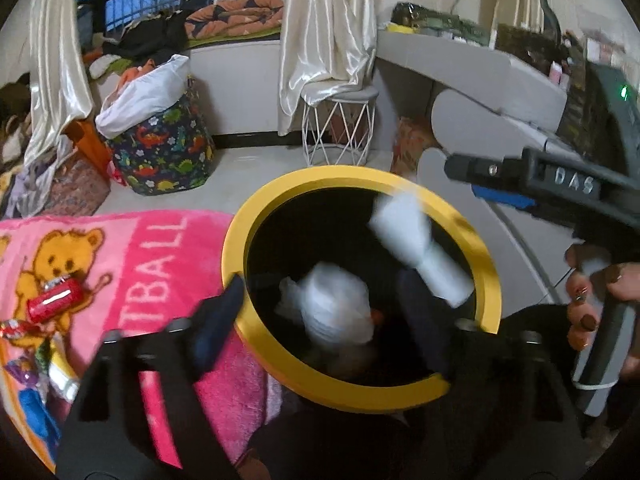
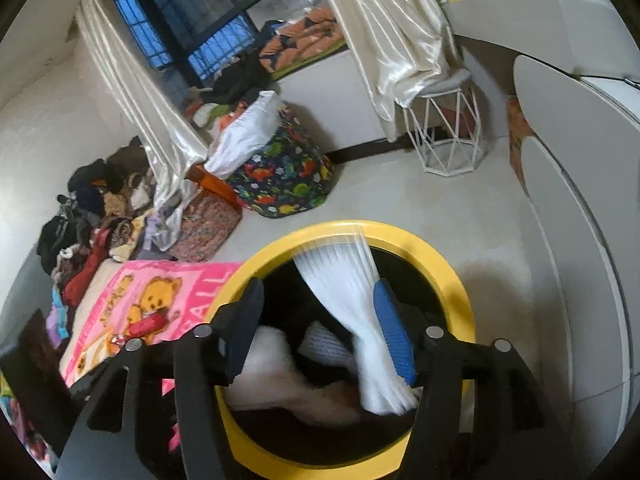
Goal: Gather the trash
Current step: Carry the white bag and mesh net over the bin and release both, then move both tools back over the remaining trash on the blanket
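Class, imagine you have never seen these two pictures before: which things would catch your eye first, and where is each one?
First, the round yellow-rimmed bin with a black inside, low in the middle, with blurred white crumpled trash above its mouth between two open grippers, the left gripper and the right gripper. Next, the bright pink fleece blanket with cartoon bears left of the bin, a crushed red drink can lying on it.
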Motion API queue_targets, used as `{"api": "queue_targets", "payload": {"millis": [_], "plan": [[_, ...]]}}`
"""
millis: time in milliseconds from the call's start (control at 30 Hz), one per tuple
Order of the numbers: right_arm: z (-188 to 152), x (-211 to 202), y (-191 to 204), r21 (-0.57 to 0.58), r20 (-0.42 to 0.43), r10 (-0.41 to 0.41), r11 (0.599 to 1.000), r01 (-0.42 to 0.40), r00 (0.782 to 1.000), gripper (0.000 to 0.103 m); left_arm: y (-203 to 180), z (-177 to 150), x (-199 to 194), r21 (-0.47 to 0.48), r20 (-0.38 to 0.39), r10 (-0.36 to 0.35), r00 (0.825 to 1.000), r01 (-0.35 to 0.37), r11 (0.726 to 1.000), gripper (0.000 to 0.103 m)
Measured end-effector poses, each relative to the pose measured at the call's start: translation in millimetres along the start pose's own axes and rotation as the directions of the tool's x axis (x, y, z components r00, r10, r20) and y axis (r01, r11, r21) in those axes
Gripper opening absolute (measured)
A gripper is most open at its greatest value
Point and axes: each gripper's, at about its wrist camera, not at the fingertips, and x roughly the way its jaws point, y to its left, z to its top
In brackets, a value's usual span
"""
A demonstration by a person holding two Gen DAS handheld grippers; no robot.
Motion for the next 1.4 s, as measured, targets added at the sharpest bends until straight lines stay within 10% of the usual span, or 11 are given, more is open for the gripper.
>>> {"api": "queue_targets", "payload": {"millis": [433,1400], "plan": [[-4.3,-11.9,16.8,-0.090,0.071,-0.042,0.995,0.048,0.997,0.080,19.2,3.8,-27.6,-0.113,0.078,0.043,0.996,-0.034,0.993,0.092],[-24.0,-22.2,92.5,-0.263,0.100,0.066,0.964,-0.037,0.993,0.084,79.2,-5.3,-93.9,-0.210,0.161,0.243,0.957,-0.207,0.955,0.092]]}}
